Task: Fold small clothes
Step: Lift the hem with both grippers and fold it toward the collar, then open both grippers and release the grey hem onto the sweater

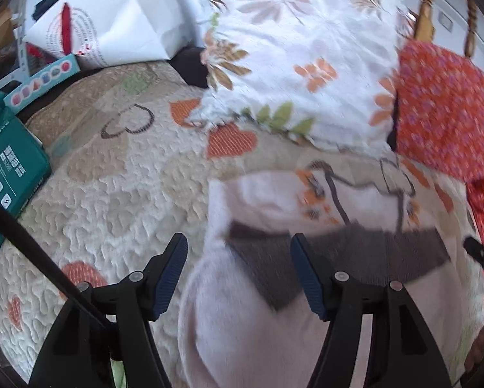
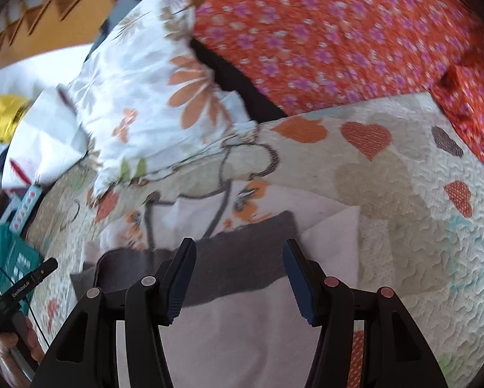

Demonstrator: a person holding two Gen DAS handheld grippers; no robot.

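We see open quilt (image 1: pixel 112 194) left of the folded garment (image 1: pixel 242 323); pillows (image 1: pixel 300 64) block the far side, boxes (image 1: pixel 12 158) the left edge.

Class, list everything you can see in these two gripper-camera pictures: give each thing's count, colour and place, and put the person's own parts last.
Small garment: one, pale pink with a grey band, on the quilt below both grippers.
Quilt: one, cream with orange hearts, covering the bed.
Floral pillow: one, white with orange flowers, behind the garment.
Red cloth: one, red with pink flowers, right of the pillow.
Green box: one, teal, left edge.
White paper bag: one, white, far left.
Left gripper: one, black with blue pads, open.
Right gripper: one, black with blue pads, open.
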